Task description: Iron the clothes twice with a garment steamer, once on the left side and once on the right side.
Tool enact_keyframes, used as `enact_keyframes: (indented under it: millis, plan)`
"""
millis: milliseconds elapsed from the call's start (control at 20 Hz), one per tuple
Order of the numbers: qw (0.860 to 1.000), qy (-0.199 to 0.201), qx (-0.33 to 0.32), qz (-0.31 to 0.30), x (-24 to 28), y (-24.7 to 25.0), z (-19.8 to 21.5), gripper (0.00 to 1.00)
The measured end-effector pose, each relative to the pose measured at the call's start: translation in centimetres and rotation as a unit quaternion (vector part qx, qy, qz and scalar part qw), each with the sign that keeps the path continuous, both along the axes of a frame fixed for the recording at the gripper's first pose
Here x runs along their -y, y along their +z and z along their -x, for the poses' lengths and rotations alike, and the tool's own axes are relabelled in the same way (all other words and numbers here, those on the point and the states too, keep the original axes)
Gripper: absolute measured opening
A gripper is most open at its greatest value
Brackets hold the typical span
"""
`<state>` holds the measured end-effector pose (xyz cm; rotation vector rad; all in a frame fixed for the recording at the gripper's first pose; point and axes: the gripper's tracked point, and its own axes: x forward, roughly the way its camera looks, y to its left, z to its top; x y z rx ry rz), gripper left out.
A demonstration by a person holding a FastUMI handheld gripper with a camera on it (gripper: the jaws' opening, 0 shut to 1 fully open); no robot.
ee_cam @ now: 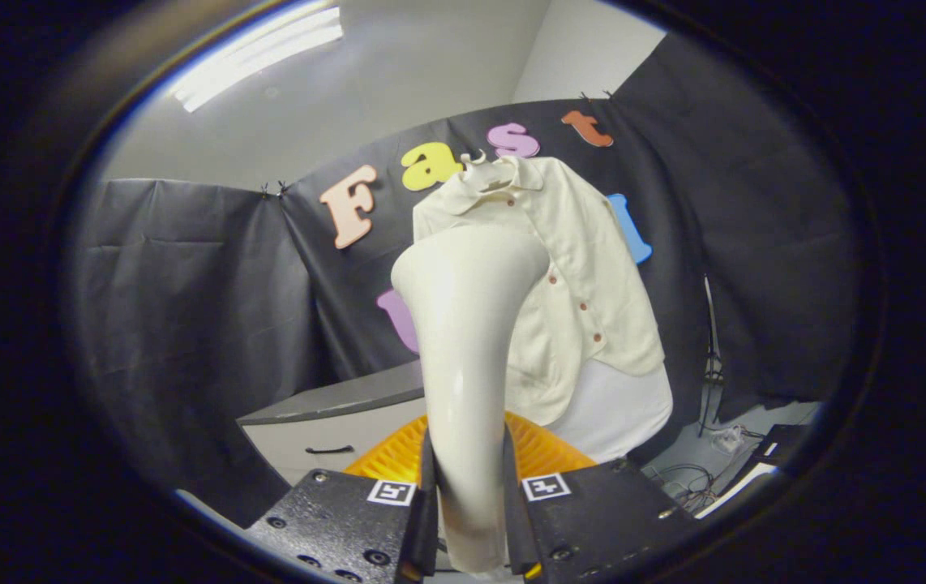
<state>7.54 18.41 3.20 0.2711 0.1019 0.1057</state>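
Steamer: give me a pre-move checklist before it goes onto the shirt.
1. Grip: the gripper has both fingers pressed on the steamer handle. Ok.
2. Steamer attitude: upright, head wide end up, aimed toward the shirt. Ok.
3. Shirt hung: on a hanger, against the booth wall, buttons facing the gripper. Ok.
4. Contact with cloth: the head overlaps the shirt's left side; touching or apart, cannot tell.
5. Steam coming out: cannot tell.
6. Path: an orange object sits just ahead of the fingers, low. Ok.
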Motion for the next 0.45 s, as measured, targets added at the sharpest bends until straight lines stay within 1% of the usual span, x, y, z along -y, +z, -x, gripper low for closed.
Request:
enact_keyframes:
  millis: [100,200,450]
  plan:
    - [1.0,-0.005,0.006,0.03,-1.4,-0.2,1.6,0.34]
    - [0.999,-0.009,0.016,0.043,-3.0,0.0,2.7,0.34]
    - [0.996,-0.005,0.023,0.085,-6.8,0.4,4.9,0.34]
